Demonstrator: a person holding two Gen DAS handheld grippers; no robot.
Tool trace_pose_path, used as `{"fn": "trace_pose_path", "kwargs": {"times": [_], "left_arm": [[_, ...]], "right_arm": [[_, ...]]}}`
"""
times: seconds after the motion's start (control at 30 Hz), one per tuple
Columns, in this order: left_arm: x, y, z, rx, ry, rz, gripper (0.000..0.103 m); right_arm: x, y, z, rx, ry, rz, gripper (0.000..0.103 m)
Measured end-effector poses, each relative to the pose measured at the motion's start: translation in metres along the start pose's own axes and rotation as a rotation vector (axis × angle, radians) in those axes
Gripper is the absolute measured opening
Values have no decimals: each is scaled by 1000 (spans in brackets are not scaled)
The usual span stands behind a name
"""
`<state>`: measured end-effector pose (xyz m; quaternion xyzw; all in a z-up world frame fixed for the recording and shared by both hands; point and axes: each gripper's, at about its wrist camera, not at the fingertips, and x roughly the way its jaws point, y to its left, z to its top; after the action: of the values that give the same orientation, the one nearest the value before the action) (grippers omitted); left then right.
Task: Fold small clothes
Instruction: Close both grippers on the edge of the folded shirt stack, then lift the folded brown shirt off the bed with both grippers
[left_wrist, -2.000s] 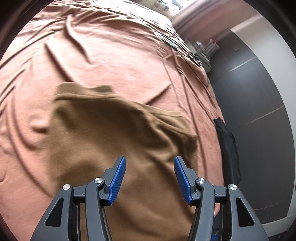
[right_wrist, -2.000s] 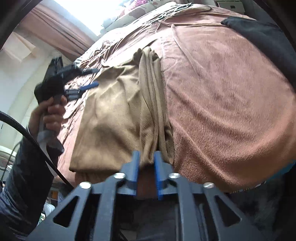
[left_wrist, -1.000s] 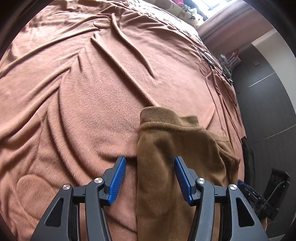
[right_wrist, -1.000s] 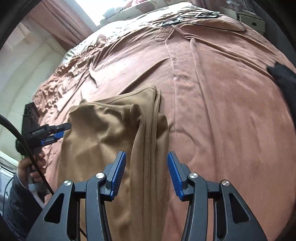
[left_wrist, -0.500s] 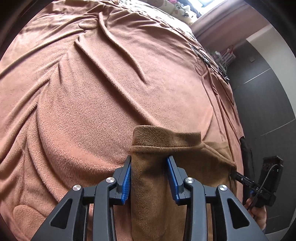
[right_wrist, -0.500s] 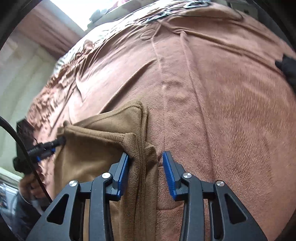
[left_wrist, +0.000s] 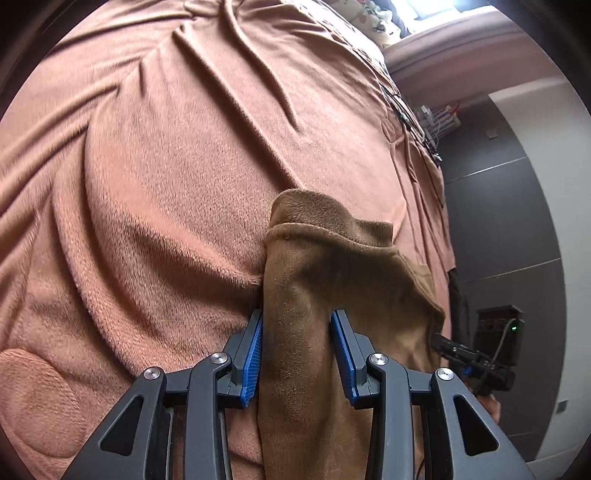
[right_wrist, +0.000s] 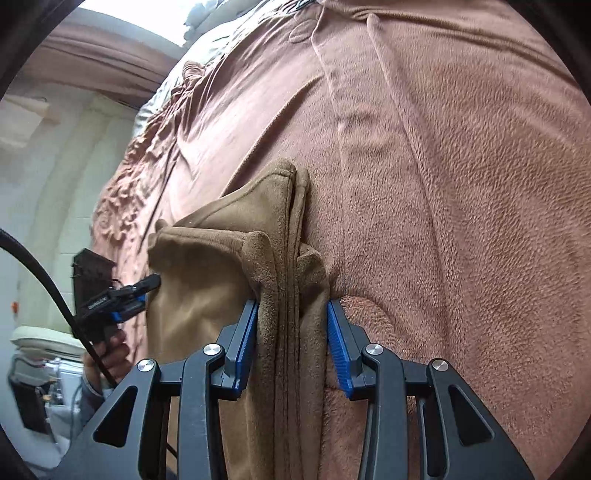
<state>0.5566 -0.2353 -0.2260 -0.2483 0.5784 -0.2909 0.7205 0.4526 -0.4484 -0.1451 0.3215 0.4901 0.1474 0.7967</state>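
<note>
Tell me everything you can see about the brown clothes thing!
The brown garment is soft, fuzzy cloth, folded into several layers with a stitched hem at its far end. It lies on the pinkish fleece blanket, bunched and a little lifted. The left gripper pinches one side fold between its blue pads; the right gripper pinches the stacked edges on the other side.

Each black claw (left_wrist: 297, 354) has blue ribbed pads (right_wrist: 246, 345) and silver screws (right_wrist: 211, 349).

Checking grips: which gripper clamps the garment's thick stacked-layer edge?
The right gripper: several folded edges of the brown garment bunch between its pads; the left gripper holds one smooth fold.
</note>
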Motion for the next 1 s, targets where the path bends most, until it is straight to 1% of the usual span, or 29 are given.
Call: {"fn": "trace_pose_path", "kwargs": {"times": [0.1,0.17,0.23,0.27,0.3,0.37,0.43,0.53,0.67,0.77,0.9,0.93,0.97,1.0], "left_arm": [[1,2,2,-6,2,-20,37],[4,1,5,2,1,-26,37],[7,-2,10,11,-8,-27,37],[8,-3,13,11,-10,-24,32],[7,-4,14,13,-13,-21,27],[5,-6,16,17,-30,-34,22],[2,-6,16,20,-36,-56,22],[0,-4,12,26,-15,-49,23],[1,1,9,21,8,-48,24],[3,4,9,6,12,-60,25],[8,3,10,-5,-2,-63,25],[9,2,12,-8,-8,-64,25],[9,1,13,-5,-15,-60,24],[8,0,13,2,-23,-52,20]], "right_arm": [[4,-10,11,4,3,57,34],[8,-15,17,3,-9,77,34],[12,-19,21,3,-23,89,29],[14,-19,23,-5,-24,85,22],[16,-18,26,-13,-28,87,19],[15,-15,29,-31,-46,114,19],[10,-15,26,-60,-53,121,19],[12,-18,21,-71,-34,100,22],[18,-18,23,-66,7,92,36],[28,-14,29,-66,20,112,40],[33,-6,36,-80,12,93,40],[35,-4,37,-79,9,87,38],[35,-1,37,-80,3,75,30],[36,3,35,-84,2,57,20]]}}
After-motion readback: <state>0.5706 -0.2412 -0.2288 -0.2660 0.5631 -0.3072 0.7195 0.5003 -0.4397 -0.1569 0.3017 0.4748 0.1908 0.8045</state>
